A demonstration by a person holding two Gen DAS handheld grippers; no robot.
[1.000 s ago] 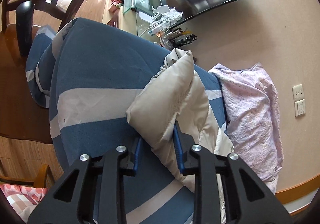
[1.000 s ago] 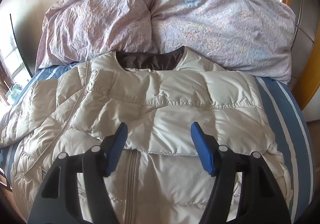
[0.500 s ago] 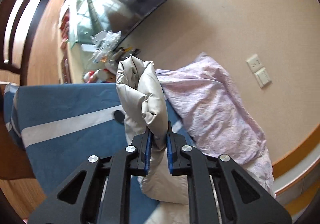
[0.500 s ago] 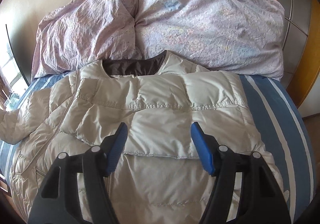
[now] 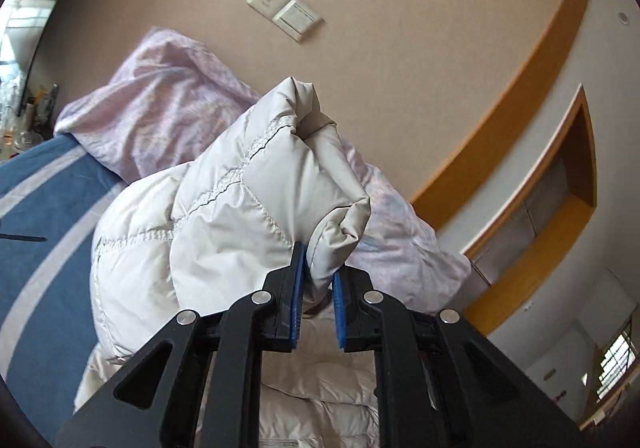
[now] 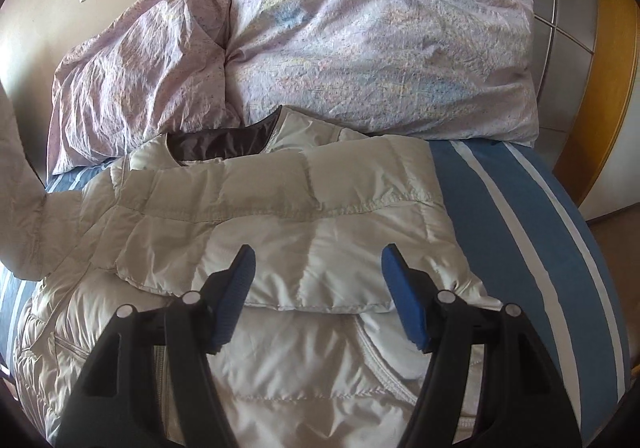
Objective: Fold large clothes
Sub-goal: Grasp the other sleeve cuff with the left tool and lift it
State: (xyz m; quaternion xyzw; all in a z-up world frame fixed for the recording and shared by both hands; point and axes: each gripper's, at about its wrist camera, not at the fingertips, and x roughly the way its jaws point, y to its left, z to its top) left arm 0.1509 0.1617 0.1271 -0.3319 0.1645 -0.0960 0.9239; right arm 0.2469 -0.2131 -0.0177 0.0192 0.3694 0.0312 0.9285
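The left claw (image 5: 316, 280) is clamped on the puffer jacket's sleeve cuff (image 5: 336, 236), holding it raised above the bed (image 5: 44, 207). The right claw (image 6: 318, 288) hovers spread wide over the cream puffer jacket (image 6: 280, 232), gripping nothing.

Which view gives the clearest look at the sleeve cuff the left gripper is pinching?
The left wrist view. There the left gripper is shut on the sleeve cuff, raised close to the lens with its stitching plain. The right wrist view catches only part of that lifted sleeve at its left edge, cuff out of frame.
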